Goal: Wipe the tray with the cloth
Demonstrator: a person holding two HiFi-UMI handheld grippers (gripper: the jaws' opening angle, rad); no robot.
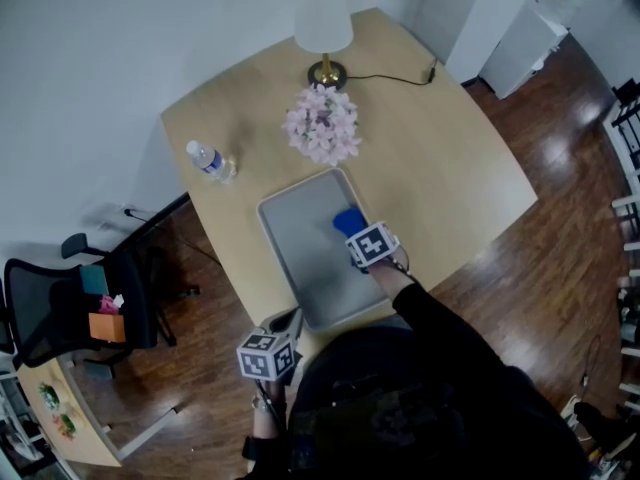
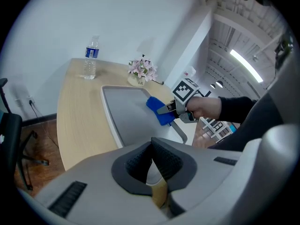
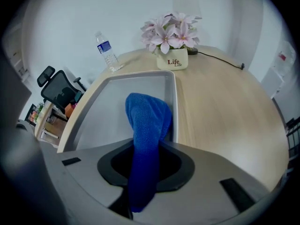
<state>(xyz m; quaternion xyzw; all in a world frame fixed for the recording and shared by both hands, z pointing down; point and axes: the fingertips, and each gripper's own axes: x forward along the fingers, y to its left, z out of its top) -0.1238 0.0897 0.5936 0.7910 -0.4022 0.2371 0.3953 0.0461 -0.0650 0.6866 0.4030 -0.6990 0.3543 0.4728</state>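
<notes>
Pinched at lower centre by the right gripper (image 3: 143, 165), the blue microfibre cloth (image 3: 145, 121) looks soft and light, best held bunched, while the left gripper (image 2: 152, 149) clamps the stiff grey metal tray (image 3: 108, 111) by its corner.

My feed: wooden worktop (image 1: 440, 158) carries water bottle (image 1: 208, 160), pink flowers (image 1: 322, 123) beside lamp (image 1: 324, 28); black office chair (image 1: 60, 308) on floor nearby.

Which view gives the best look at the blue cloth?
The right gripper view: the blue textured cloth fills the centre, clamped in the jaws, its end over the grey rectangular tray. The head view shows a small patch; the left gripper view, a distant side glimpse.
</notes>
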